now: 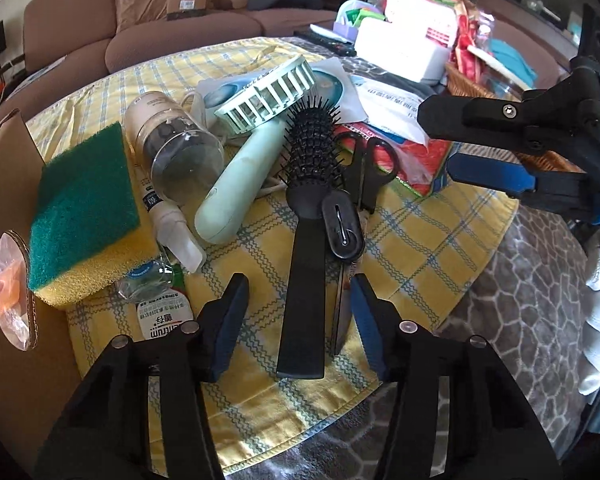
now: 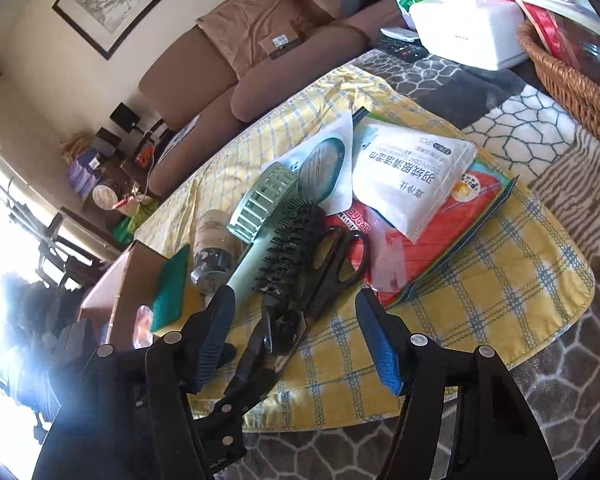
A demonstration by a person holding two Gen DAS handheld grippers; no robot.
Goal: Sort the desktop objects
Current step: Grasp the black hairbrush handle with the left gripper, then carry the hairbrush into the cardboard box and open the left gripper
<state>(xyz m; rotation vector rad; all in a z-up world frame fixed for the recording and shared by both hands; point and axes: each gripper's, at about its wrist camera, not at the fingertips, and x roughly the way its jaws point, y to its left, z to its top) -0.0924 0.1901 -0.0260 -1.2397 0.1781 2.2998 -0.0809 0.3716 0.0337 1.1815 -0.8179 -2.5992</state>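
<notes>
Left gripper [image 1: 298, 316] spread wide, nothing held, straddling the black hairbrush [image 1: 306, 216] handle; brush's long axis runs straight away from it on the yellow checked cloth [image 1: 440, 240]. Right gripper [image 2: 296, 344] also agape and empty, farther off to the side. Scissors [image 1: 364, 176] with a black clip-like piece lie touching the brush's right side; mint handheld fan [image 1: 240, 168] crowds its left

Black hairbrush [image 1: 305, 216] flat between left claw [image 1: 298, 316] fingers, scissors [image 1: 364, 176] just right, mint fan [image 1: 256, 128], sponge [image 1: 84, 208] far left.

Bottle [image 1: 162, 316] half under sponge [image 1: 84, 216]; scissors [image 1: 364, 172] blades behind hairbrush [image 1: 306, 240].
</notes>
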